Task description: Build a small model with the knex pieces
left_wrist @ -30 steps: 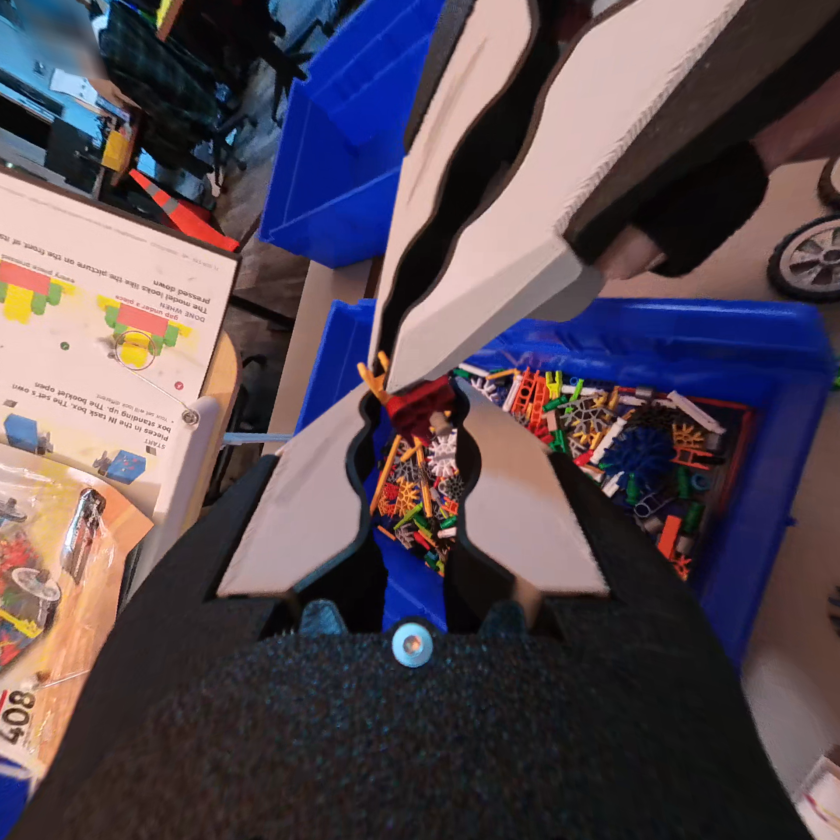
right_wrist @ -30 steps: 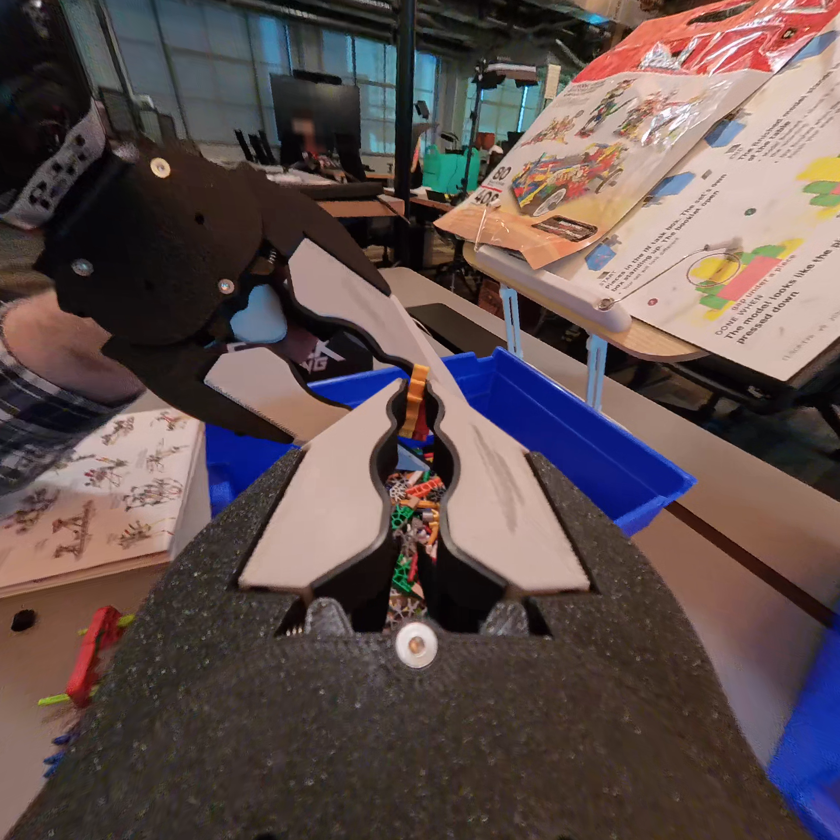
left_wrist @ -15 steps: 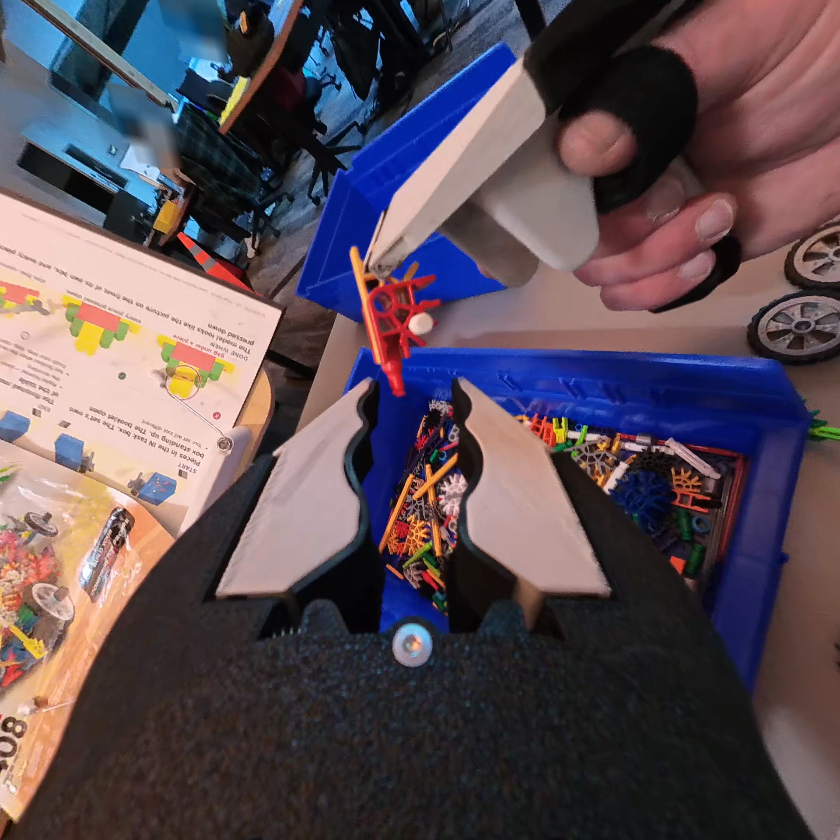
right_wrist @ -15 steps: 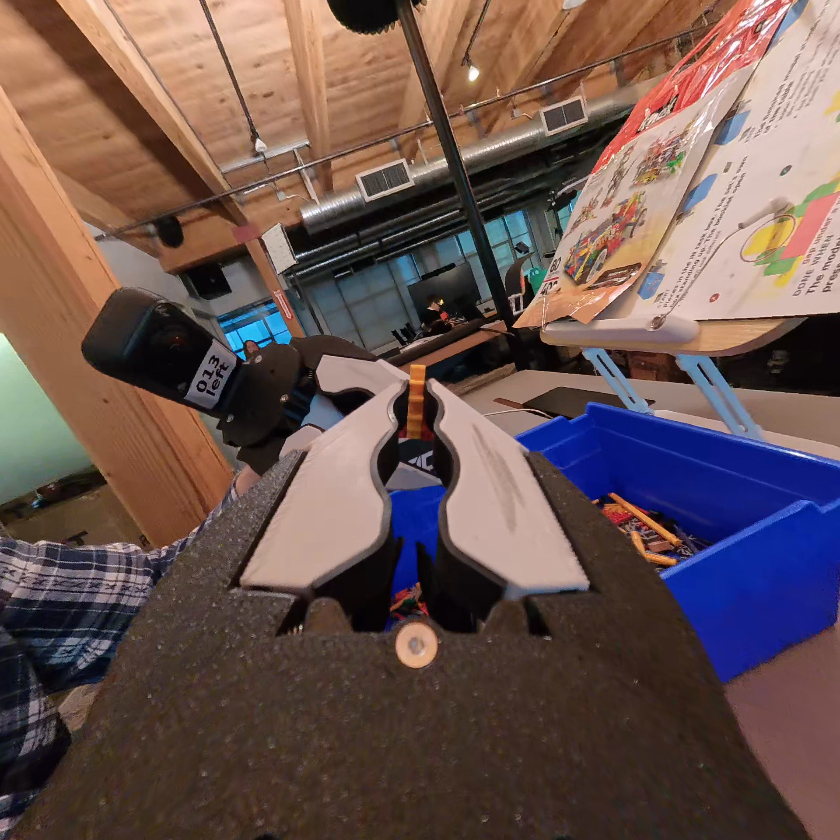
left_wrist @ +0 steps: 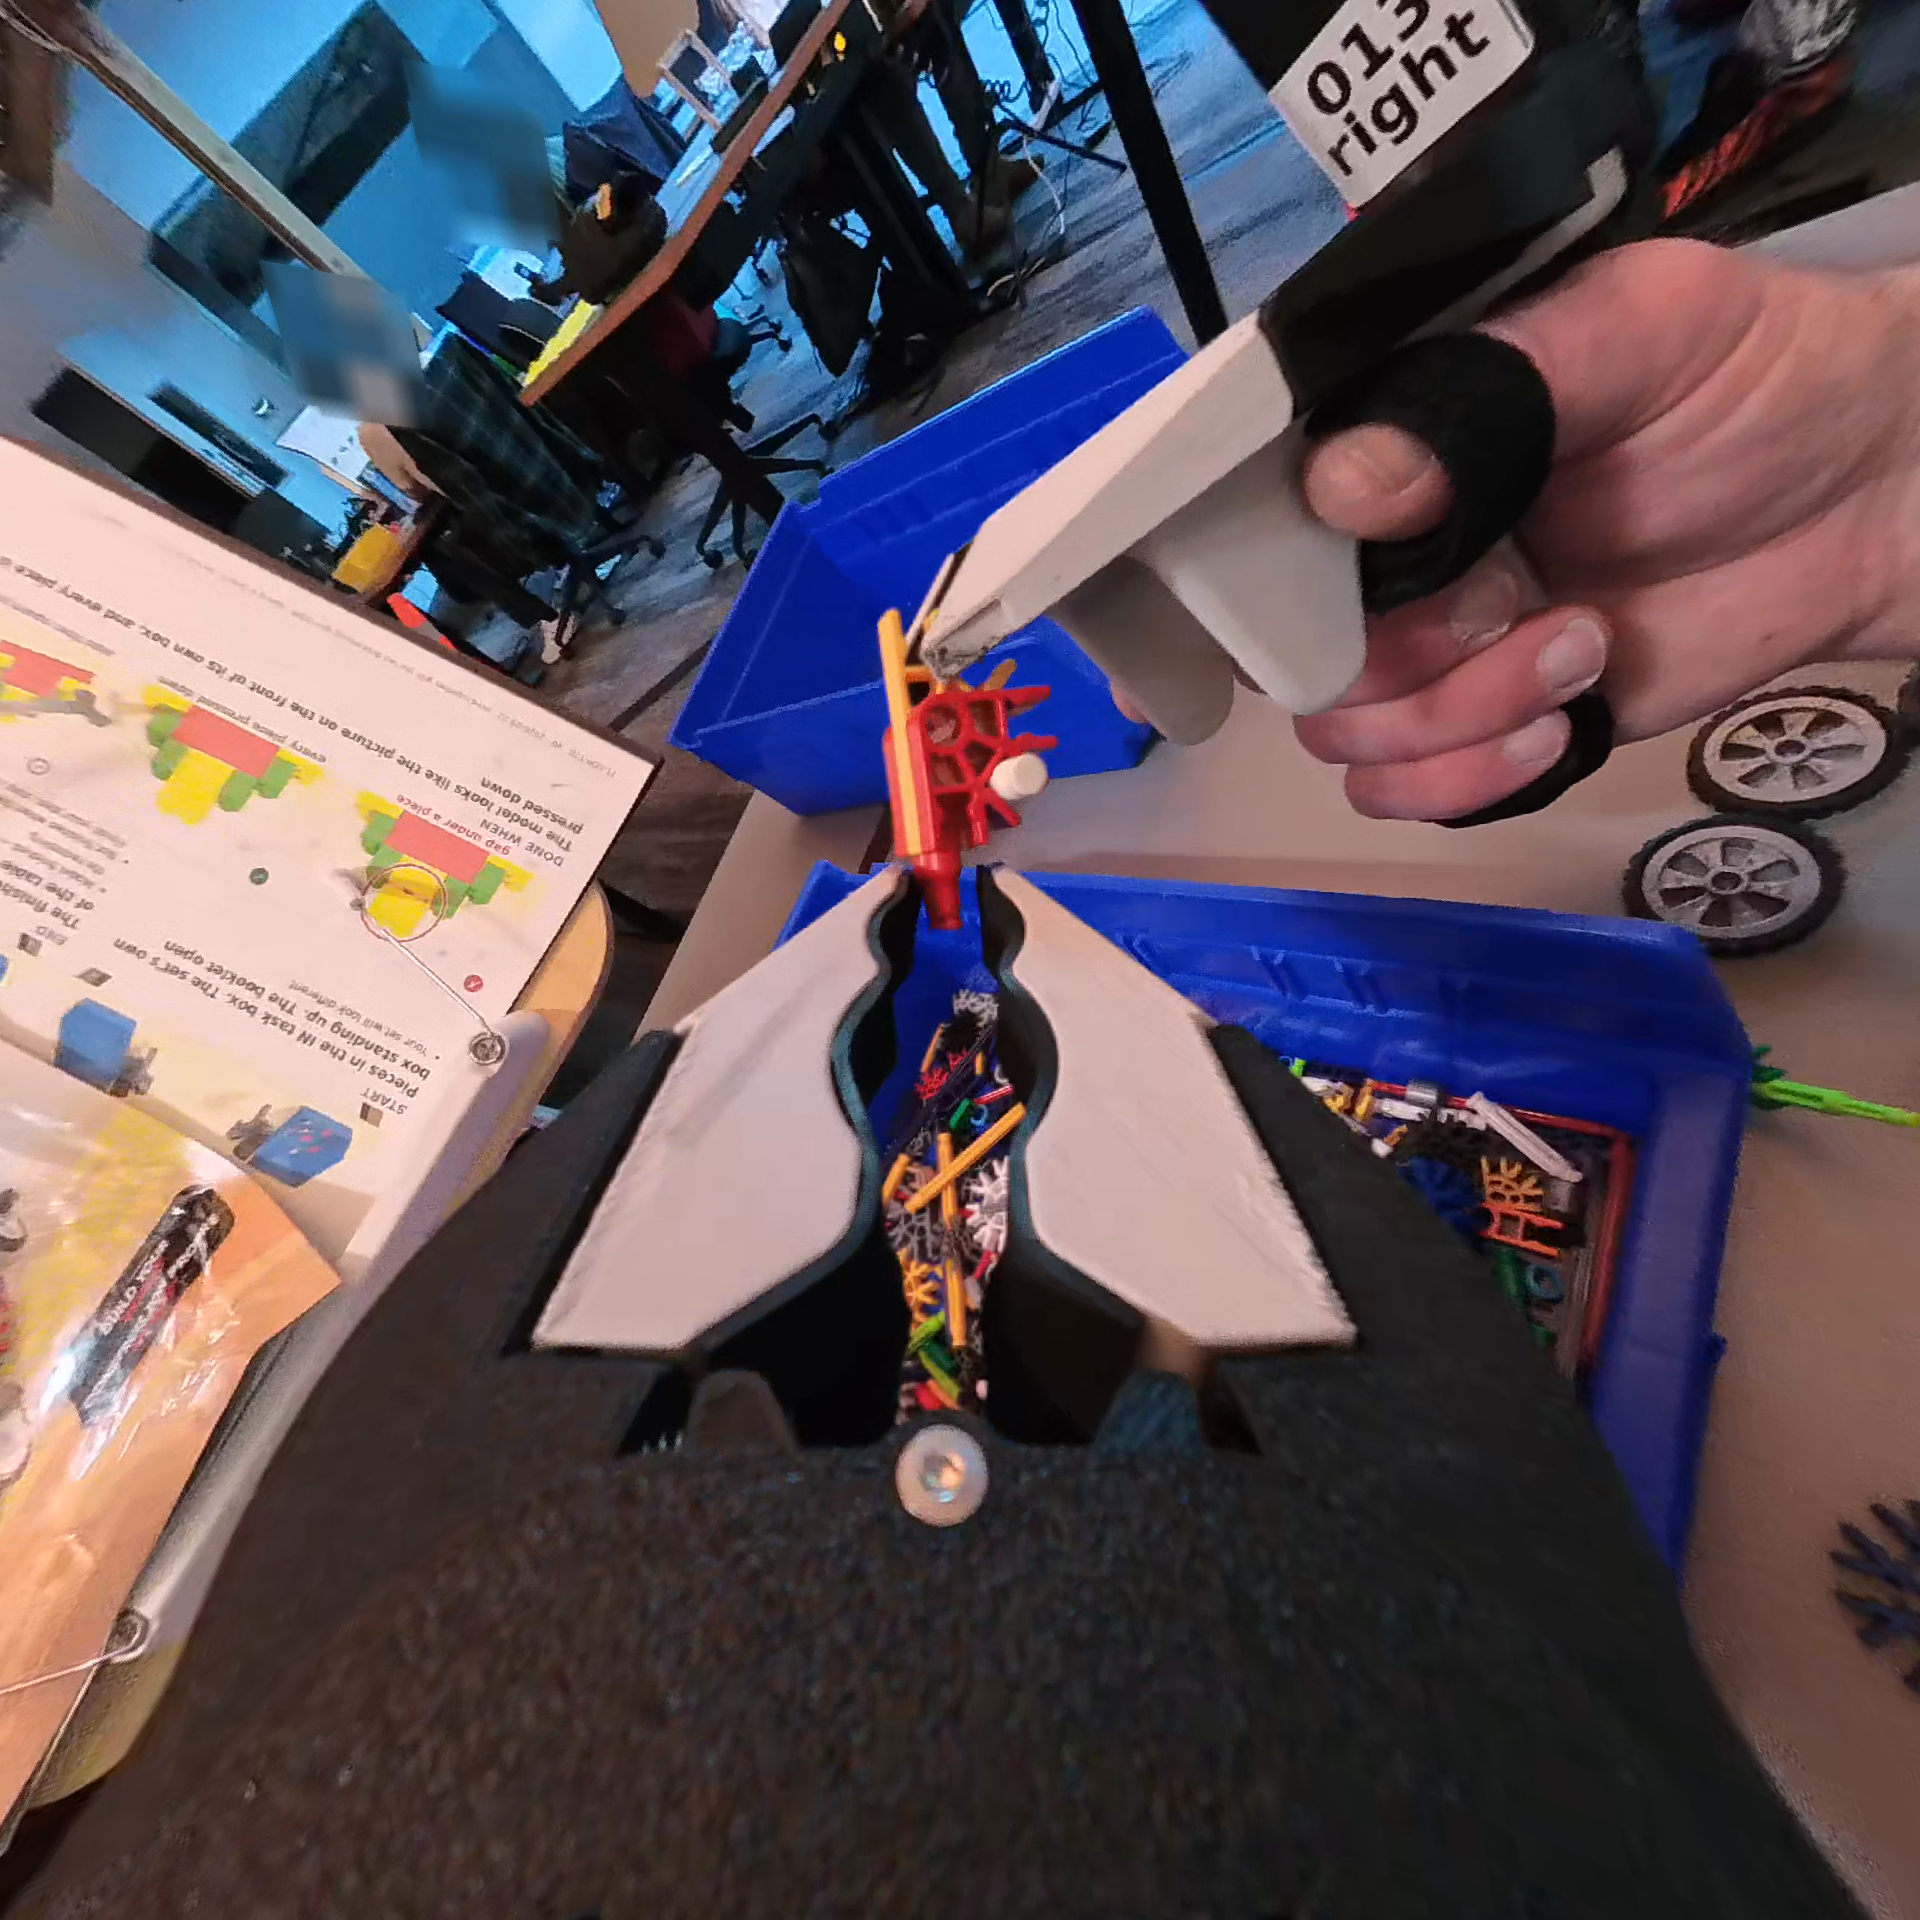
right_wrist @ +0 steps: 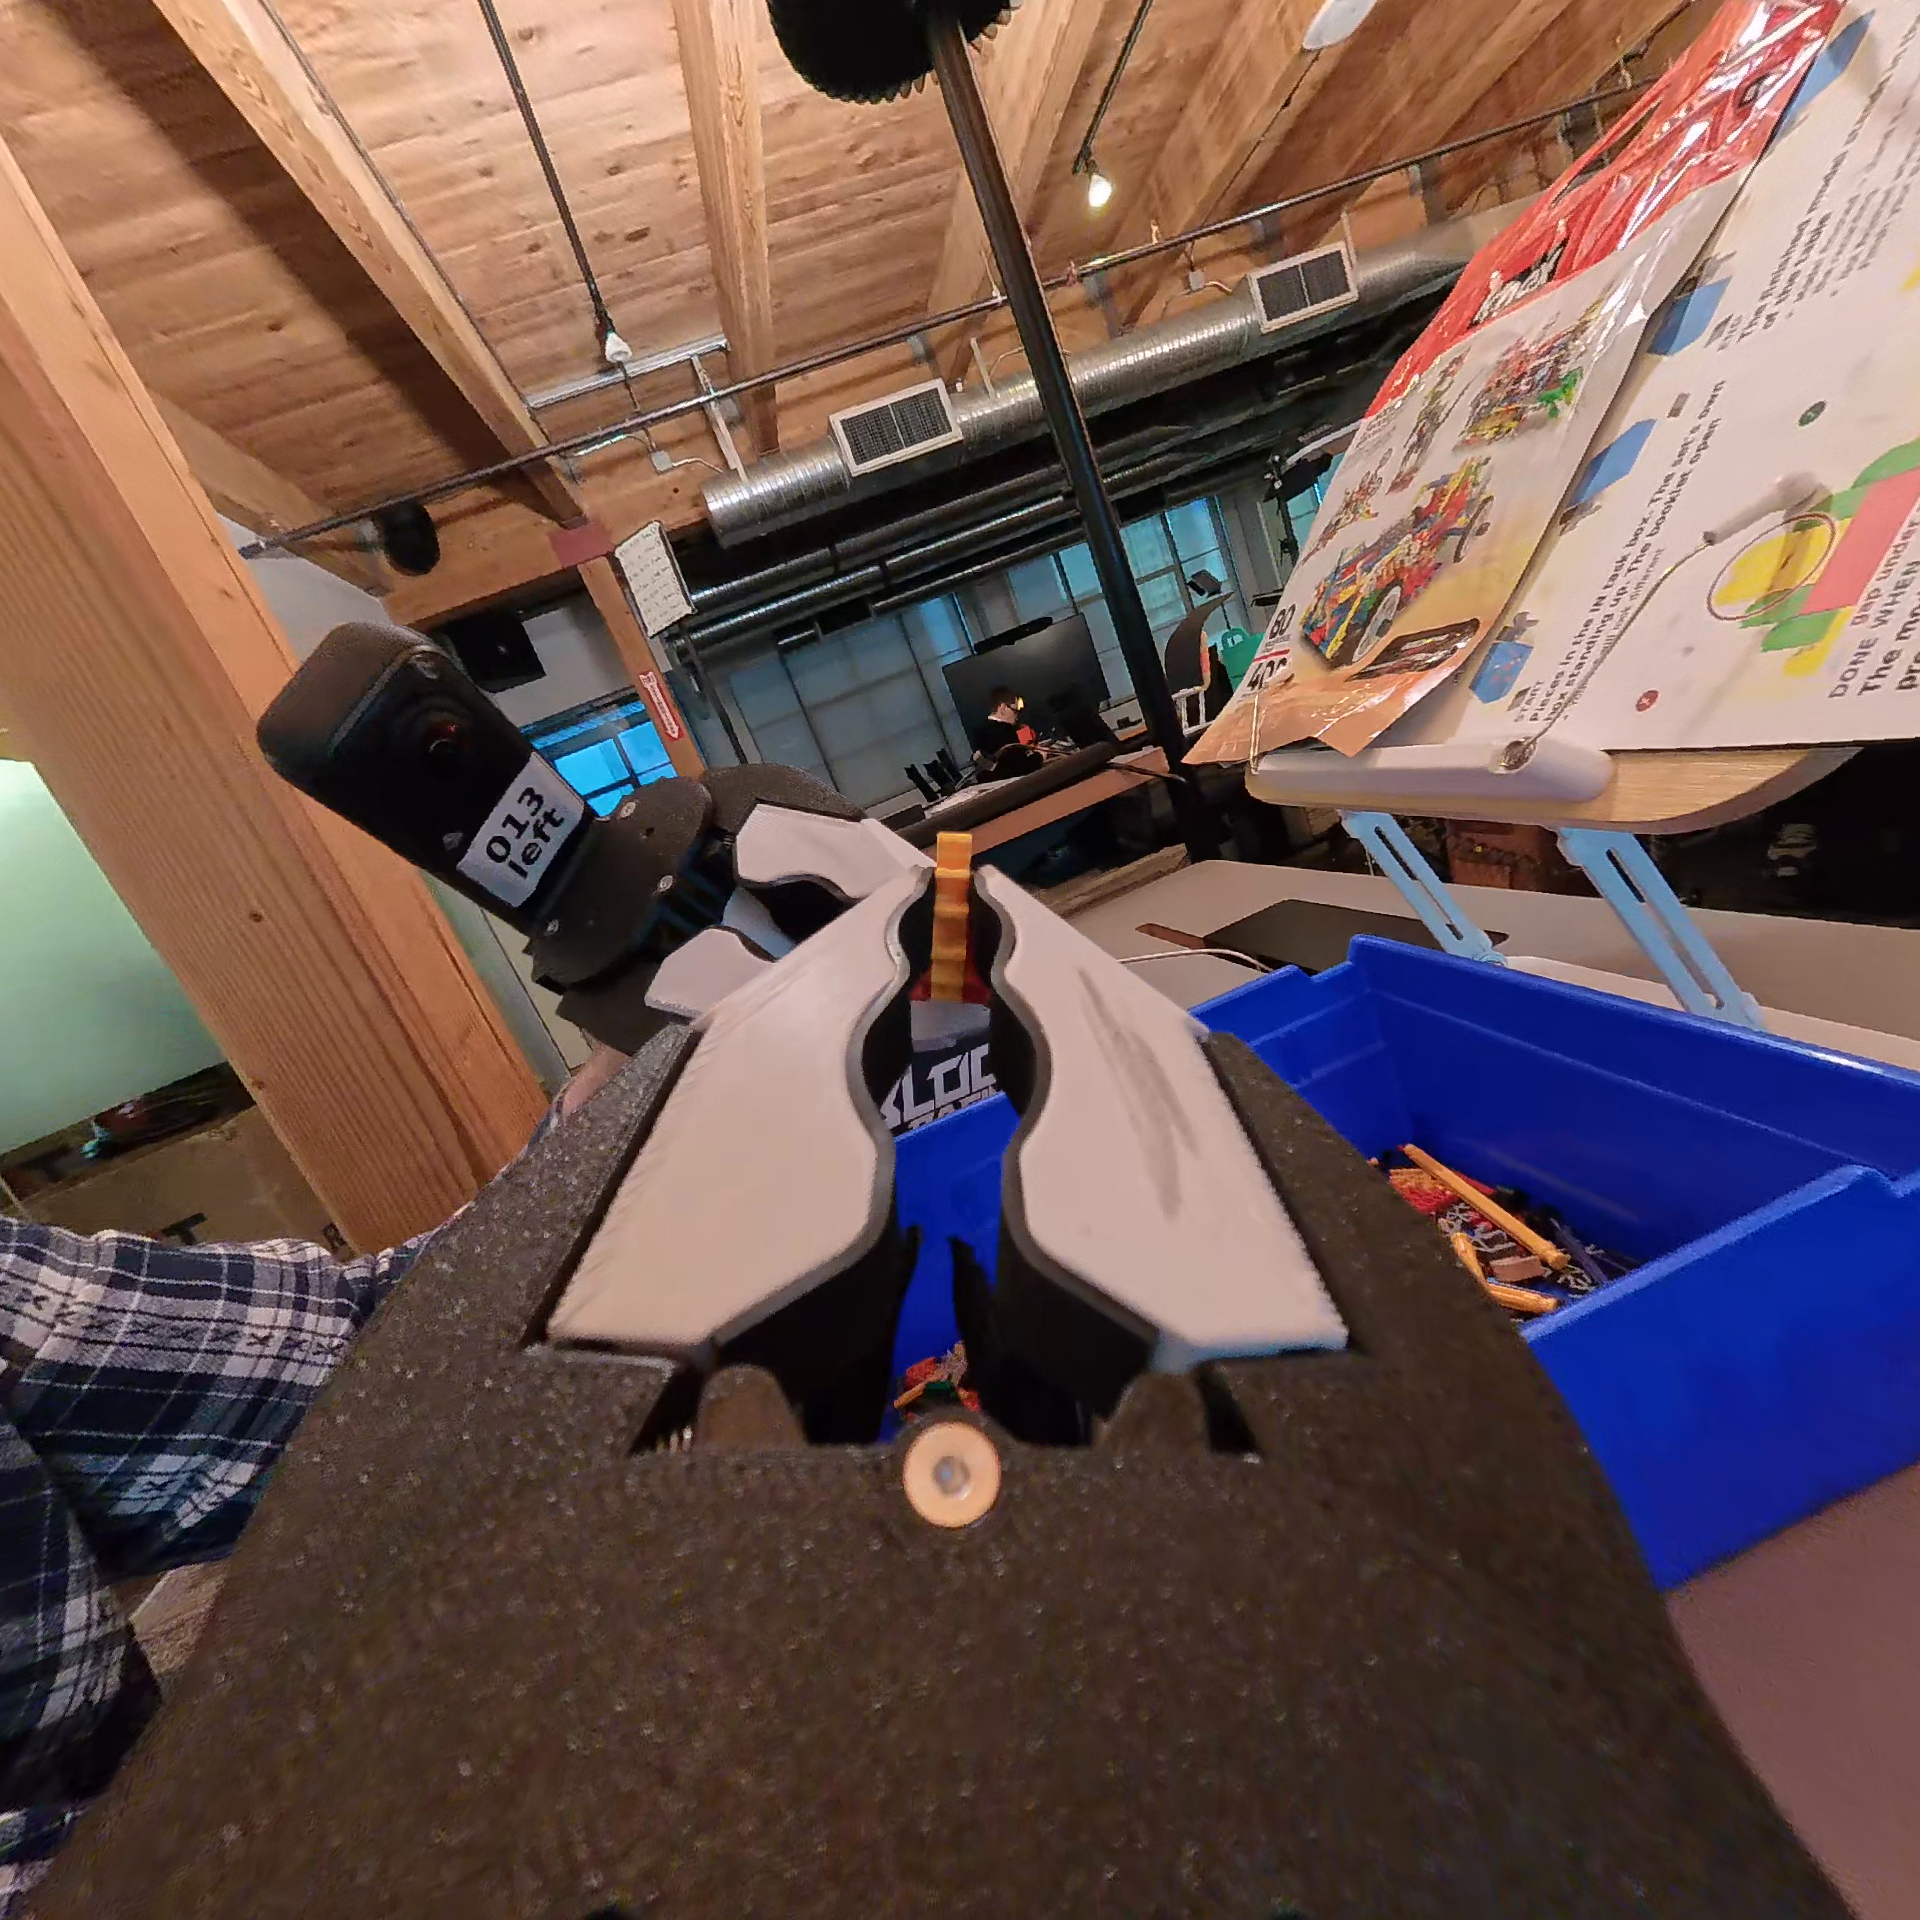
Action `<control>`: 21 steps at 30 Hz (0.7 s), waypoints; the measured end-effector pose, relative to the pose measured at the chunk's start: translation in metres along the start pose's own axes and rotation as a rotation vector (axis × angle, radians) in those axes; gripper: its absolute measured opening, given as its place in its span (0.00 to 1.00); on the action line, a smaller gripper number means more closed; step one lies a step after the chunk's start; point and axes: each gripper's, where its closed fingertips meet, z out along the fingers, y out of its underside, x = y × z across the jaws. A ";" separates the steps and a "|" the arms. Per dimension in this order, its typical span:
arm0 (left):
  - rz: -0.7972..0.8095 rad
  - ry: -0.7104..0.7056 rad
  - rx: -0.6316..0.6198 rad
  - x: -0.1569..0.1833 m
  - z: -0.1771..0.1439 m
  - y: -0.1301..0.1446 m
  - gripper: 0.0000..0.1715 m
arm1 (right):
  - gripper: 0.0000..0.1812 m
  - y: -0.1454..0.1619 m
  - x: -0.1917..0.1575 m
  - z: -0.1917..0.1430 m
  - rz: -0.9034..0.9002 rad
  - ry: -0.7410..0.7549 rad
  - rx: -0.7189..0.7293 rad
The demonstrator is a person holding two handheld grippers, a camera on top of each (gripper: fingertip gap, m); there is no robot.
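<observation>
The right gripper is sitting mid-frame in its own view, fingers pinched narrow on a small red and orange toy assembly. In the left wrist view that piece is hanging just above centre, over the near rim of the blue bin full of mixed plastic rods and connectors. The left gripper is pointing right at its red lower stub; its fingers are a little apart, and I honestly can't tell if they're touching it. Instruction sheets are propped at the left, two grey wheels are lying on the desk at the right.
</observation>
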 end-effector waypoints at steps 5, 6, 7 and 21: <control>0.007 -0.001 0.029 0.000 -0.001 -0.003 0.02 | 0.02 -0.003 0.000 -0.002 -0.002 -0.001 0.011; 0.027 -0.016 0.024 -0.001 -0.002 -0.003 0.02 | 0.02 -0.003 0.000 -0.002 -0.002 -0.001 0.011; 0.053 -0.030 0.015 -0.002 -0.002 -0.003 0.02 | 0.02 -0.002 0.000 -0.002 -0.001 -0.003 0.010; 0.116 -0.070 -0.047 -0.007 -0.011 -0.001 0.00 | 0.04 0.003 0.006 -0.001 -0.016 0.049 -0.042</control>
